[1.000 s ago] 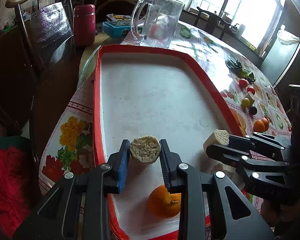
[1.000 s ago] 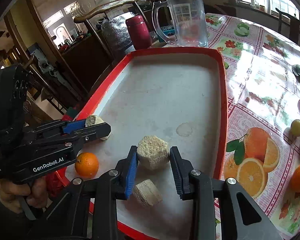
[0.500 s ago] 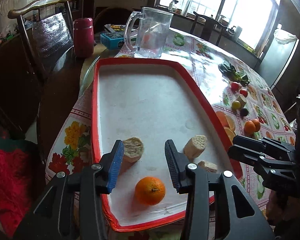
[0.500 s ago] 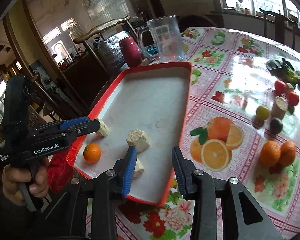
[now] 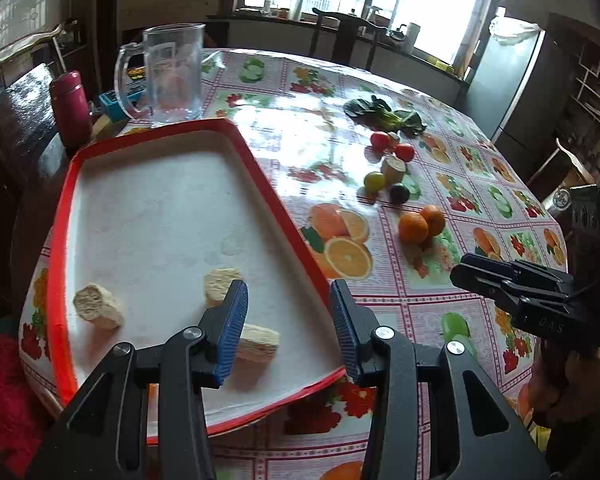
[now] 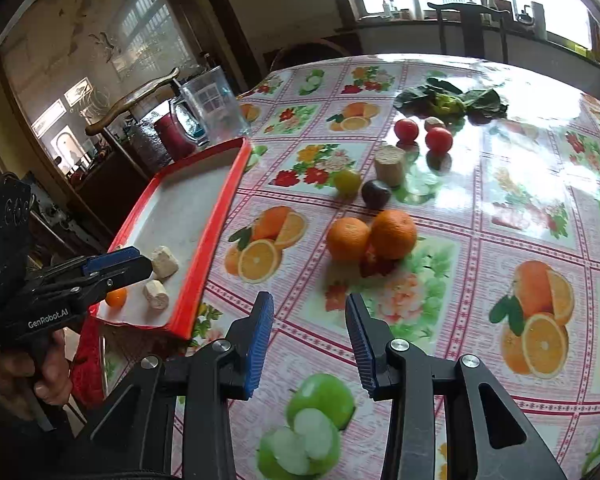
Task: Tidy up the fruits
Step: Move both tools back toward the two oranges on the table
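A red-rimmed tray (image 5: pixel 284 216) with a white floor holds three beige cut fruit pieces (image 5: pixel 98 311) and, seen in the right wrist view, one orange (image 6: pixel 116 297). My left gripper (image 5: pixel 288 328) is open and empty above the tray's near right corner. My right gripper (image 6: pixel 309 338) is open and empty above the tablecloth, short of two oranges (image 6: pixel 370 236). Beyond them lie a dark plum (image 6: pixel 376 194), a yellow-green fruit (image 6: pixel 347 181), a beige cut piece (image 6: pixel 389 160) and two red tomatoes (image 6: pixel 438 139).
A clear glass jug (image 5: pixel 172 74), a red flask (image 5: pixel 70 106) and a blue box (image 5: pixel 114 100) stand behind the tray. Leafy greens (image 6: pixel 450 100) lie at the far side of the table. A wooden chair (image 5: pixel 16 92) stands at the left.
Both grippers let go of their beige pieces on the tray, opened and drew back. Both now point right, toward the loose fruit on the tablecloth.
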A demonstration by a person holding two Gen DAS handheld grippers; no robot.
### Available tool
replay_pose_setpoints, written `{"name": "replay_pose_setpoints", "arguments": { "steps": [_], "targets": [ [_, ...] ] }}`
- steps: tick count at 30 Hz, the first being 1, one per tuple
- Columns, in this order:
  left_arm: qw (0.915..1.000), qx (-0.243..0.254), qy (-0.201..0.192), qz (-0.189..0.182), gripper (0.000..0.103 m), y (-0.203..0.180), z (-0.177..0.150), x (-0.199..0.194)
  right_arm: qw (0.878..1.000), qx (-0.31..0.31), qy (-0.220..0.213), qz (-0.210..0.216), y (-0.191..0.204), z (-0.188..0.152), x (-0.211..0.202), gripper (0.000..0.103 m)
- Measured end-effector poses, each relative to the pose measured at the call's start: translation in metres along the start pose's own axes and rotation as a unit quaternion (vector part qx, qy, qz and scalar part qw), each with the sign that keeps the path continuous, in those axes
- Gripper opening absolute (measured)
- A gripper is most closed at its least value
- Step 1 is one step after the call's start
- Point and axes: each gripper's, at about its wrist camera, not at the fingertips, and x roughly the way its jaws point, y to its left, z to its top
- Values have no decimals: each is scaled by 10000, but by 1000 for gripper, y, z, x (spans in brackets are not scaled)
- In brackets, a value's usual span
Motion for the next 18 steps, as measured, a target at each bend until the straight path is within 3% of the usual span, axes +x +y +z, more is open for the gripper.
{"name": "replay_pose_setpoints", "arguments": {
  "steps": [8,18],
  "targets": [
    [9987,386,131,-304,41,-48,6,18,9994,262,-70,-214,-42,2,-4,40],
    [9965,566,404,-467,41,-77,12,52,9996,249,68,-126,-59,21,23,40]
  ]
}}
